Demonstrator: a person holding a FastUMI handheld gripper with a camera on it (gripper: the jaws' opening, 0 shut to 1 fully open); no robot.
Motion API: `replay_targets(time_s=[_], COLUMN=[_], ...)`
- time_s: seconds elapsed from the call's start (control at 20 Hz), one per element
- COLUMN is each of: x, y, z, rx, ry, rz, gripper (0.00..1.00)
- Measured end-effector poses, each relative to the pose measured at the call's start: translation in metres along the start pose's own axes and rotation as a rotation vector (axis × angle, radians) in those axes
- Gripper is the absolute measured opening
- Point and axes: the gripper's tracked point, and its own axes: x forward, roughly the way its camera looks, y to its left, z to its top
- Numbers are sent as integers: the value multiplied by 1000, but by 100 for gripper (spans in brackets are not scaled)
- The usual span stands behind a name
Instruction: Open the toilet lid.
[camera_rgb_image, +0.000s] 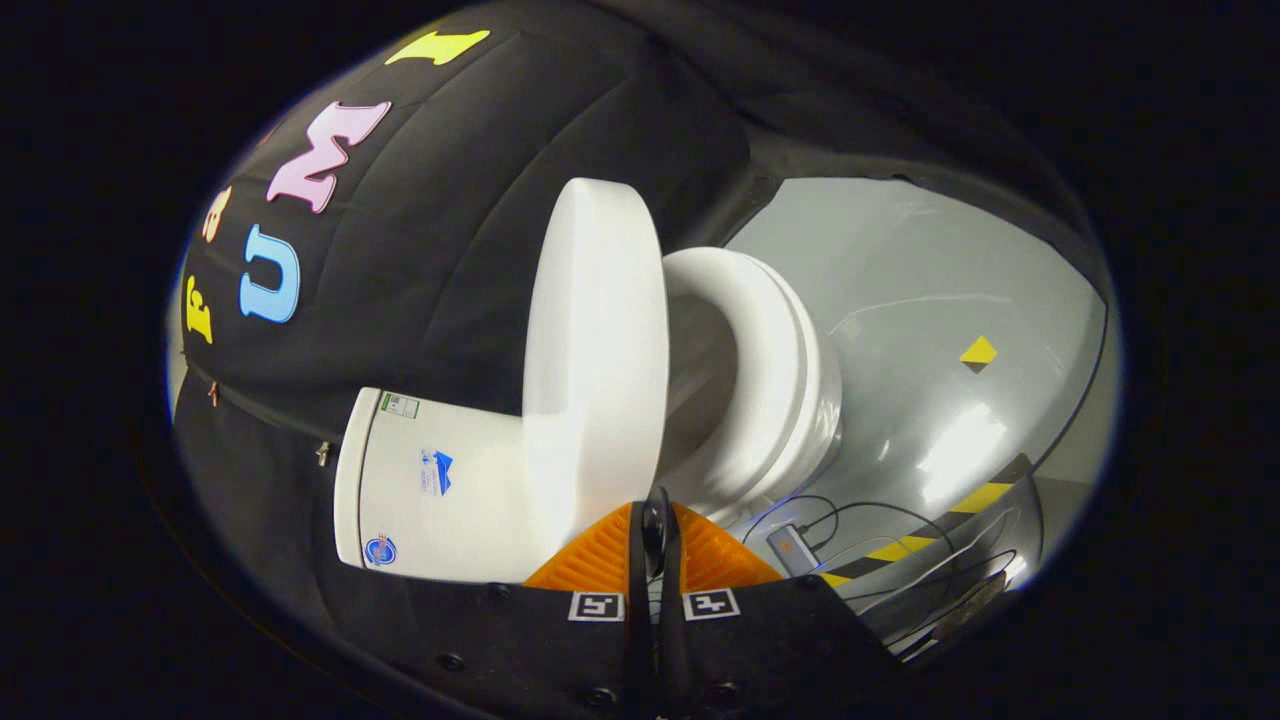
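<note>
Gripper view: your camera is rolled well onto its side, so the toilet (600, 400) appears lying sideways across the scene. Your gripper (652, 548) is clenched, its two orange ribbed fingers (590, 558) pressed together with only a thin dark seam between them, and nothing sits in that seam. The toilet lid (597, 350) is just ahead of the fingertips, already lifted away from the seat (765, 370) and standing open, with a clear wedge of shadow between lid and seat. The fingertips sit close to the lid's edge; whether they touch it you cannot tell from here. Behind the lid the white tank (440, 490) carries a few small stickers and backs against the black cloth wall (420, 250). Beyond the seat the grey floor (930, 300) stretches away, shiny with reflected light, with a small yellow and black marker (978, 352) on it. Nearer your fingers, a small grey box (787, 549) with thin dark cables (860, 512) lies on the floor beside a strip of yellow and black tape (930, 525).
</note>
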Motion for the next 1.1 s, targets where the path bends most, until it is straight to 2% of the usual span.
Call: replay_targets(time_s=[0.4, 1.1], x=[-29, -52], y=[51, 136], z=[-4, -24], rx=[-181, -439], ry=[-99, -265], rz=[-170, -368], gripper=[7, 8])
